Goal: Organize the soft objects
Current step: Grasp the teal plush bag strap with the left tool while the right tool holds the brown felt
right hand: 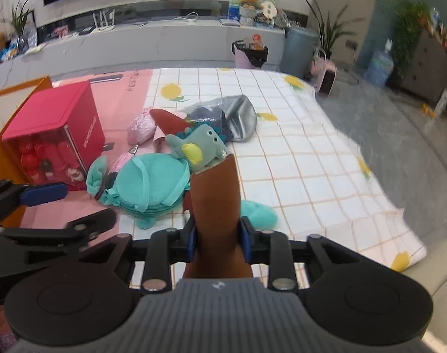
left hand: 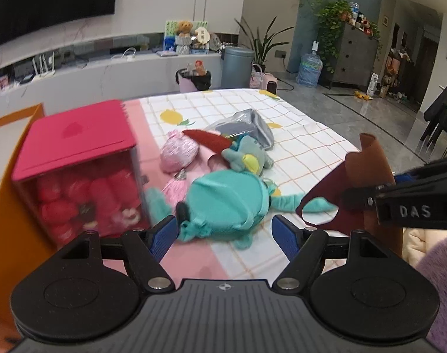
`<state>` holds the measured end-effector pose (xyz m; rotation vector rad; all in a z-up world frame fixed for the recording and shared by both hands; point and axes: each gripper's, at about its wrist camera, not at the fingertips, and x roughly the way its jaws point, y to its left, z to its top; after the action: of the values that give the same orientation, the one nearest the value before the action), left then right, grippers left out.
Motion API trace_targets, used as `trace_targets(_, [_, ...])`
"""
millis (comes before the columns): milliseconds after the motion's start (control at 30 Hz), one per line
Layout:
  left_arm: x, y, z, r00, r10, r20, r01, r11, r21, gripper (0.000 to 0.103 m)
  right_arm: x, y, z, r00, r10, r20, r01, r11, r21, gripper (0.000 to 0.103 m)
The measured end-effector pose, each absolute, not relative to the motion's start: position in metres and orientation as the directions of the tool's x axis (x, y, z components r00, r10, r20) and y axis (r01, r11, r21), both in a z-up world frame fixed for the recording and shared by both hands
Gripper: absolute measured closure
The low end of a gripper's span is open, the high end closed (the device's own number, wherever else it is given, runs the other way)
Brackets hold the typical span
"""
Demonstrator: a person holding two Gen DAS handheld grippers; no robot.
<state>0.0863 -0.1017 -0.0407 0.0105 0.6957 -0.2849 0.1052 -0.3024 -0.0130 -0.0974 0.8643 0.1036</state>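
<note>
Our right claw (right hand: 217,242) is clenched on a brown cloth (right hand: 216,200), lifted just right of the teal backpack (left hand: 226,203). Our left claw (left hand: 223,235) hangs released over that backpack, with a red box (left hand: 76,158) left of it and a small plush (left hand: 247,156) behind.

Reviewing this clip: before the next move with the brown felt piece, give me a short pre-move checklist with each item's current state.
1. Right gripper shut on the brown felt sheet: ok.
2. Left gripper open and free: ok.
3. Nothing between the left fingers; the teal round plush bag lies just ahead: ok.
4. Felt hanging free of the small grey-green plush: cannot tell; they overlap in the right wrist view.
5. Red gift box standing apart from both grippers: ok.
6. Destination for the felt: cannot tell.
</note>
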Motion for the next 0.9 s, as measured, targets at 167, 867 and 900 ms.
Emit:
trace_targets(167, [0.099,-0.119,-0.054,0.744,-0.299,-0.597,0.318,0.945,-0.077,0.018,0.108,-0.303,-0.019,0.618,0.094,-0.780,-0.164,0.986,-0.010,0.072])
trace_targets(867, [0.138,-0.123,-0.092,0.727,-0.370,-0.578,0.313,0.928,-0.201,0.074,0.129,-0.312,-0.046,0.481,0.114,-0.869,-0.148,0.988,0.048,0.055])
trace_targets(900, [0.139,-0.122,-0.092,0.724,-0.378,-0.577,0.312,0.925,-0.216,0.079,0.132,-0.313,-0.050,0.463,0.116,-0.879,-0.139,0.989,0.057,0.054])
